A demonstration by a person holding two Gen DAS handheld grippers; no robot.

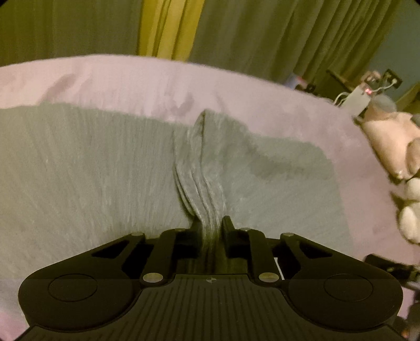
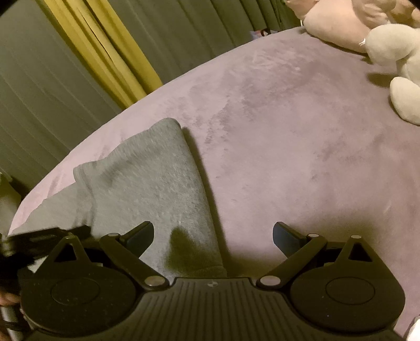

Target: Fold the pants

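Note:
Grey pants lie spread across a mauve bed cover. My left gripper is shut on a pinched ridge of the grey fabric, which rises in folds from between the black fingers. In the right wrist view the pants show as a folded grey end reaching toward the bed's far edge. My right gripper hovers open over the near right edge of that cloth. Its left finger is above the fabric and its right finger is above bare cover. Nothing is between them.
Plush toys and a pink cushion sit at the right end of the bed. Green and yellow curtains hang behind the bed. A small table with cables and a red light stands at far right.

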